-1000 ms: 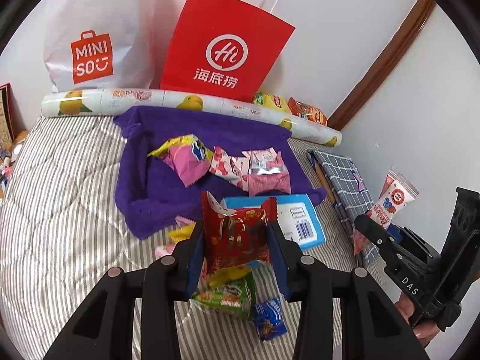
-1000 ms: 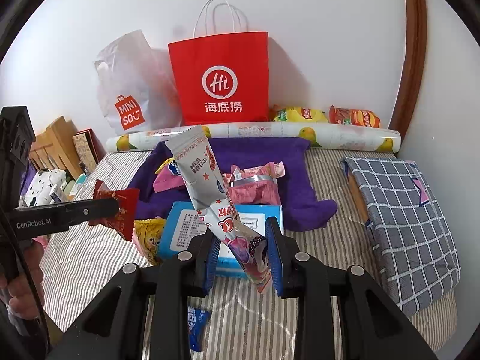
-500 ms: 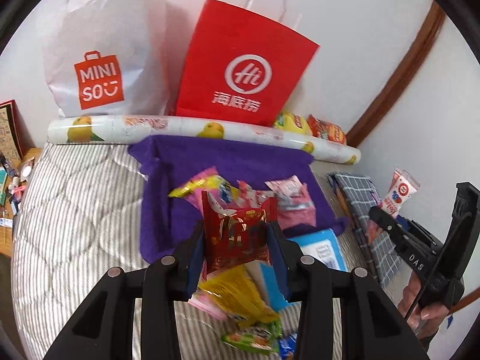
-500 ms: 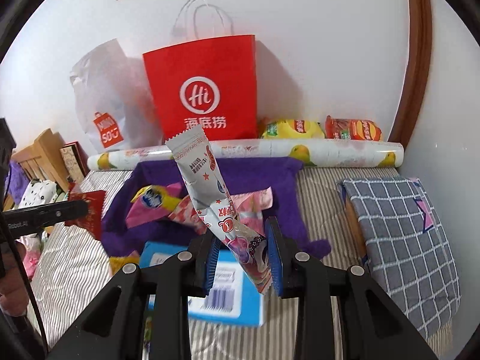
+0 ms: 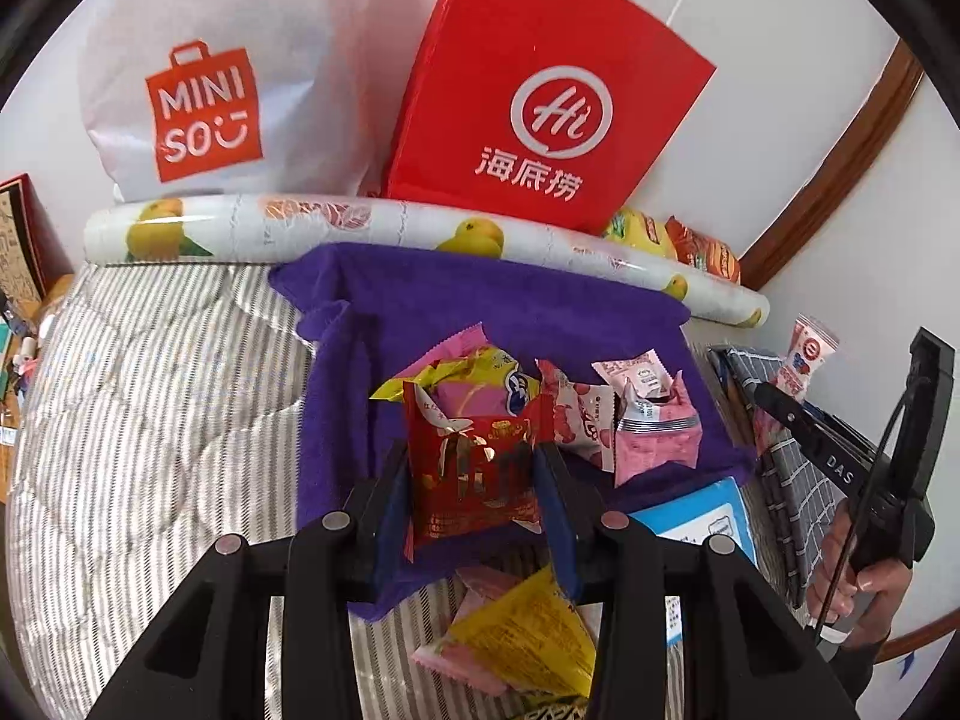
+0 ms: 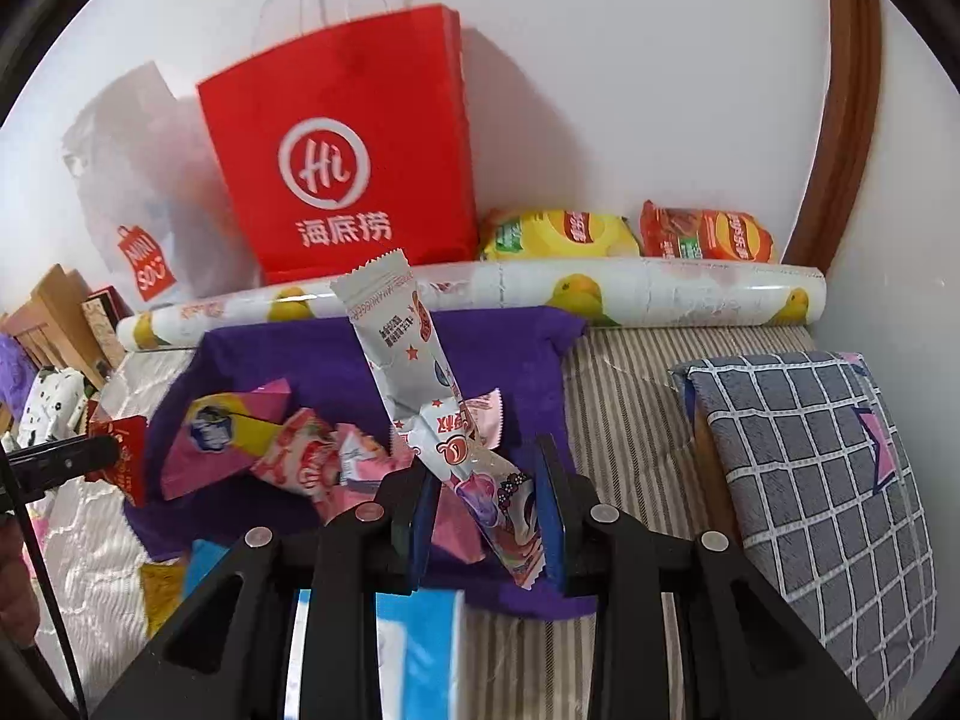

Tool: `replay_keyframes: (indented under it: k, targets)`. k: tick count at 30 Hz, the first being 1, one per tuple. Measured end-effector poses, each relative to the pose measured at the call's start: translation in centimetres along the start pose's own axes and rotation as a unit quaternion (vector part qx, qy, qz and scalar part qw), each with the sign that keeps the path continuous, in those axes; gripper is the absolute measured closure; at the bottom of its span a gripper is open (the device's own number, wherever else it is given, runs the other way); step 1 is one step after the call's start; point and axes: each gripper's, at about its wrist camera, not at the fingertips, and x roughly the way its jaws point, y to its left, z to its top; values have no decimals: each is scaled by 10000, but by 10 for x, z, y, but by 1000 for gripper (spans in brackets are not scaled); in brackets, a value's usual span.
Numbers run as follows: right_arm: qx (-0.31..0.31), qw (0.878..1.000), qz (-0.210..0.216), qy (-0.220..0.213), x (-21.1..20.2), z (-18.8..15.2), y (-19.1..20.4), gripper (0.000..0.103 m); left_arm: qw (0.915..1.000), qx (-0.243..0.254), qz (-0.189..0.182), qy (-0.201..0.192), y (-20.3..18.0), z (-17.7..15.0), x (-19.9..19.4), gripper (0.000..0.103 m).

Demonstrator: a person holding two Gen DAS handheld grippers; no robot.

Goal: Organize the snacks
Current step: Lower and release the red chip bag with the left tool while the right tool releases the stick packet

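Left wrist view: left gripper [image 5: 474, 483] fingers clamped on a red packet [image 5: 471, 468], hanging over the near edge of the purple towel [image 5: 510, 306]
Right wrist view: right gripper [image 6: 489, 507] fingers clamped on the low end of a long white stick pack [image 6: 414, 372], its top leaning toward the bags
Change: a second ago both snacks hung over the blue box [image 5: 702, 525] and loose packets on the bed [image 5: 150, 396]; now both sit above the towel, grips unchanged
Meaning: likely carrying both to the pile of pink packets [image 5: 630, 414] on the towel; release not yet made
Left behind: yellow packet [image 5: 528, 636] near the left fingers, off the towel
Far: fruit-print roll [image 6: 600, 294], then chip bags [image 6: 636, 234] by the wall
Writing: white bag [image 5: 204, 114] reads MINISO; red bag [image 6: 342, 144] reads Hi 海底捞; other gripper marked DAS; stick pack print too small to read
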Motion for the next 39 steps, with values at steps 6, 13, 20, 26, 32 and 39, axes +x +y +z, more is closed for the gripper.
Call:
replay_keyframes:
  k: [6,13,20,26,32,39]
  targets:
    - [45,9997,22,246,28,0,-6,73,9998,21,-53,180,-4,0,24,65]
    - [-27,9988,46,496,49,-6,-3,73,9999,110,-3,112,-8,5,34,65]
    - [-7,9976,80,691,64,-8,-1,73,9998,49,23,196,-2,7,45,65]
    - [-71,9973,36,727,64,-8,1,69,9995,-41,18,303,6,4,50,65]
    - [52,9971,142,742,58,-7,-2,62,9986,-152,81,493,15,-2,55,65]
    - [9,9986,186,494,28,-8,2,52,9970,-286,71,717,22,-7,48,52]
